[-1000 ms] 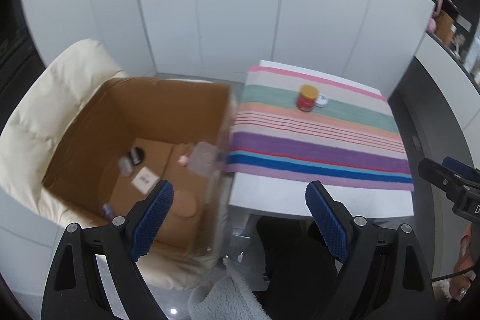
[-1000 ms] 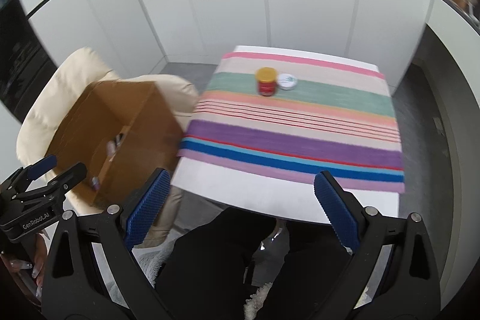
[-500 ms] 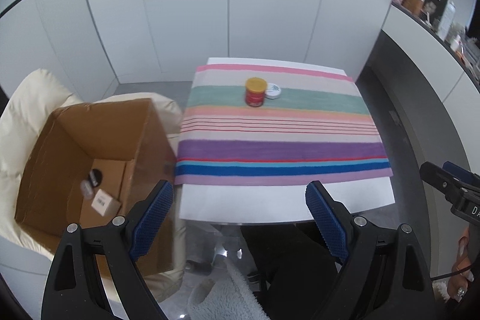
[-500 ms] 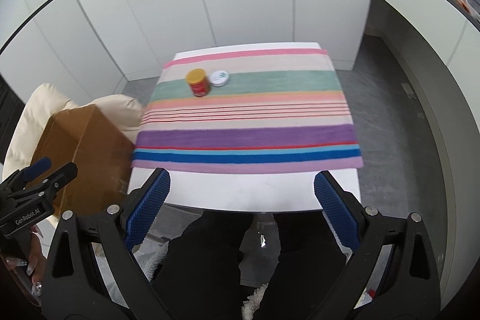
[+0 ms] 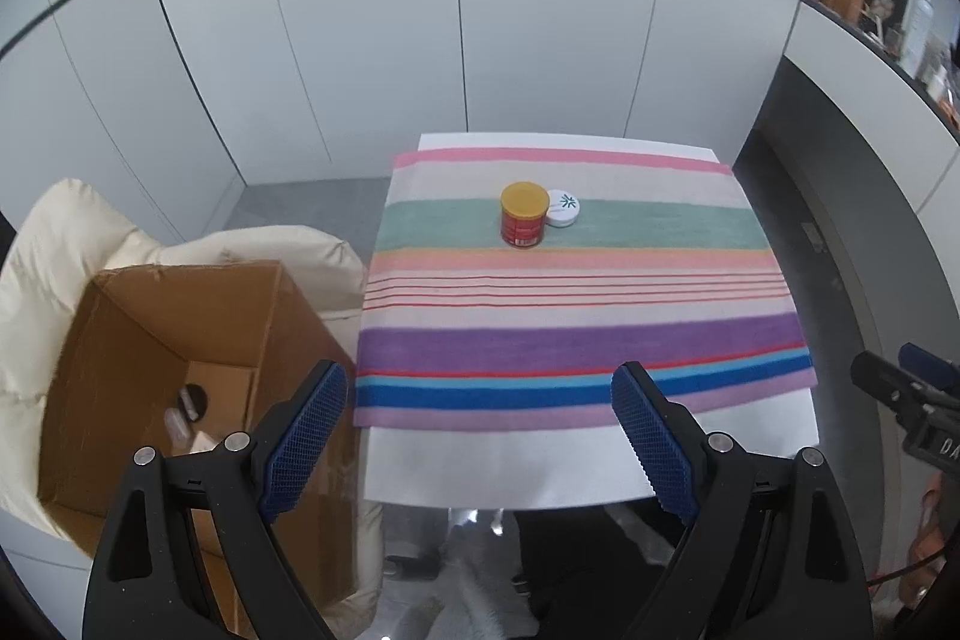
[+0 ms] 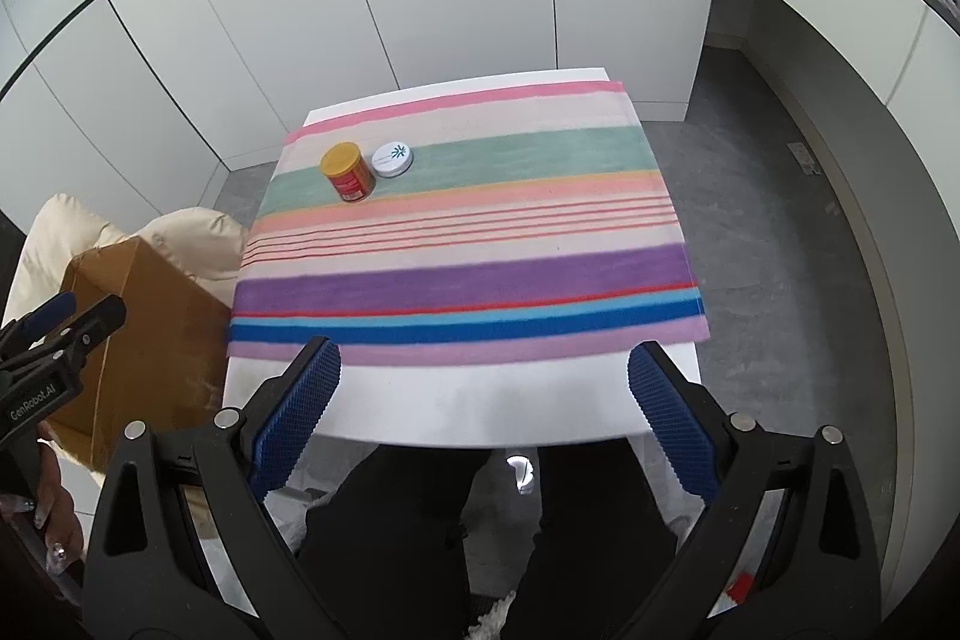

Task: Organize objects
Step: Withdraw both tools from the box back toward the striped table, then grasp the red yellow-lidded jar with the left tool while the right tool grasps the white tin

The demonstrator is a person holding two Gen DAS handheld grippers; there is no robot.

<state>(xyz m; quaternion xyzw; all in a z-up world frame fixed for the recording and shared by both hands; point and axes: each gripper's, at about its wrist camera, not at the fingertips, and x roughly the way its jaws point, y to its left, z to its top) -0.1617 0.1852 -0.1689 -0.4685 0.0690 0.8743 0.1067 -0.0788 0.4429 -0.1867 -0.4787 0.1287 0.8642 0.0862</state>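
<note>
Two items left on the striped cloth (image 5: 576, 292) covering the white table (image 5: 588, 472): a red cylindrical tin with a yellow lid (image 5: 524, 215), upright on the green stripe toward the far side, and a low round white jar with a green emblem (image 5: 563, 208) touching it on the right. Left gripper (image 5: 477, 433) held above the near table edge, blue-padded jaws spread wide, nothing between them. Right gripper (image 6: 483, 418) likewise wide and unloaded, poised over the near edge.

Probably a reach for the tin in hand. Best approached level from the near side, pads closing across the tin's body below the lid, clear of the jar to avoid nudging it.

Open brown cardboard box (image 5: 174, 340) seated on the cream padded chair (image 5: 54, 244) left of the table. Inside, a few small items on the floor: a dark round one, the others too blurred to name.
</note>
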